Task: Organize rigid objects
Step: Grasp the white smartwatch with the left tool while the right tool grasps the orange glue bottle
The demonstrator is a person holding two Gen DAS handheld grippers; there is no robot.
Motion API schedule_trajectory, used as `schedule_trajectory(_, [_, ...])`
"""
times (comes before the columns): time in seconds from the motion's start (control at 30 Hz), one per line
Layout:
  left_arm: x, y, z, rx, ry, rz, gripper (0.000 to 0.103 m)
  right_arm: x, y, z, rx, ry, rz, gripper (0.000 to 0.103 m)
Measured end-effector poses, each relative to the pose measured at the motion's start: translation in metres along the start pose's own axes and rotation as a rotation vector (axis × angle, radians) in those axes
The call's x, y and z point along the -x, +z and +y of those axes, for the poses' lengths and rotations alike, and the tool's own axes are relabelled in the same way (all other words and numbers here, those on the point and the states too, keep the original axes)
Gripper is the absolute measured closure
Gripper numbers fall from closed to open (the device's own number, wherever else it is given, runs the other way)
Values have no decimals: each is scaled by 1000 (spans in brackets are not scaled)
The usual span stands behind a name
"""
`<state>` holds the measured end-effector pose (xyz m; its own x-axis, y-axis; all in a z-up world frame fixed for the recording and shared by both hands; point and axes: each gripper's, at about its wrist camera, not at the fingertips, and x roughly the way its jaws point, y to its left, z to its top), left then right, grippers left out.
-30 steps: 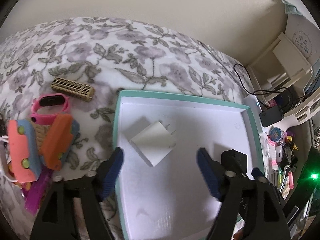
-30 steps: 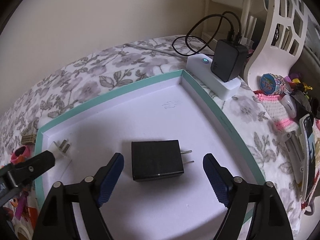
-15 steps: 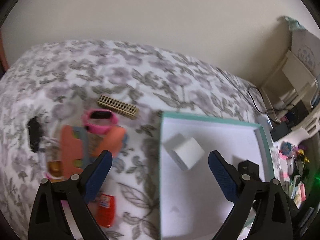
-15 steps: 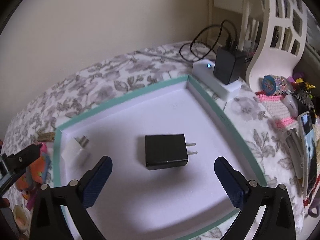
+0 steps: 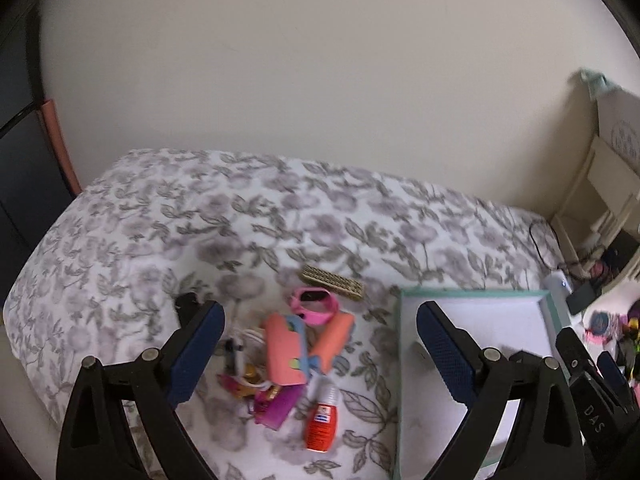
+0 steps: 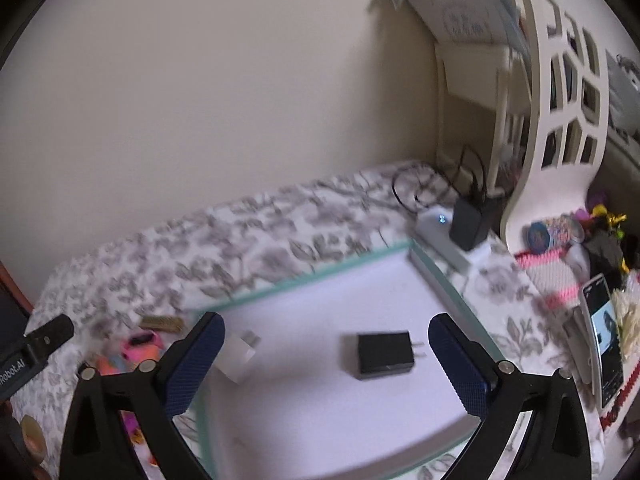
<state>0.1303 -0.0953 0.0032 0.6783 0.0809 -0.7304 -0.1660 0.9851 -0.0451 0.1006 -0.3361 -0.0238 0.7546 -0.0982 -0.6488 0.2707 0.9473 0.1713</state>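
Right wrist view shows your right hand-held gripper (image 6: 324, 360) spread wide and empty, its jaws having just opened further, above the teal-edged tray (image 6: 304, 280) on the bed; a black charger (image 6: 384, 354) lies ahead between the fingers, a white charger (image 6: 238, 354) beside the left finger: two chargers in one tray. Your left hand-held gripper (image 5: 320, 354), jaws likewise just opened wide and empty, hangs over the pile: one pink watch (image 5: 316, 306), one red bottle (image 5: 320, 426), one gold comb-like piece (image 5: 332, 282). Closing into that tangle could snag neighbouring items or the cord.
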Motion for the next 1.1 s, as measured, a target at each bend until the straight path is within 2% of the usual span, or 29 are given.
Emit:
schedule_trajectory(0.2, [4, -2, 24, 45, 31, -8, 6, 14, 4, 30, 63, -5, -46, 0])
schedule_trajectory(0.27, [1, -3, 28, 47, 41, 6, 6, 14, 2, 38, 98, -12, -55, 0])
schedule_trajectory(0.37, [-6, -3, 42, 57, 63, 32, 6, 14, -1, 45, 115, 32, -28, 0])
schedule_trajectory(0.5, [-18, -5, 77, 116, 127, 97, 6, 16, -7, 63, 153, 61, -21, 0])
schedule_trajectory(0.53, [-22, -5, 83, 128, 139, 110, 6, 14, -9, 69, 169, 66, -2, 0])
schedule_trajectory(0.67, [-38, -14, 122, 223, 198, 202, 6, -7, -24, 99, 222, 179, 130, 0])
schedule_trajectory(0.77, [-47, -21, 144, 272, 233, 253, 6, -21, -39, 119, 250, 222, 213, 0])
schedule_trajectory(1.0, [-62, -27, 158, 324, 205, 315, 6, -39, -82, 167, 423, 249, 305, 1])
schedule_trajectory(1.1, [-71, -29, 167, 350, 207, 347, 6, -43, -95, 178, 470, 256, 337, 7])
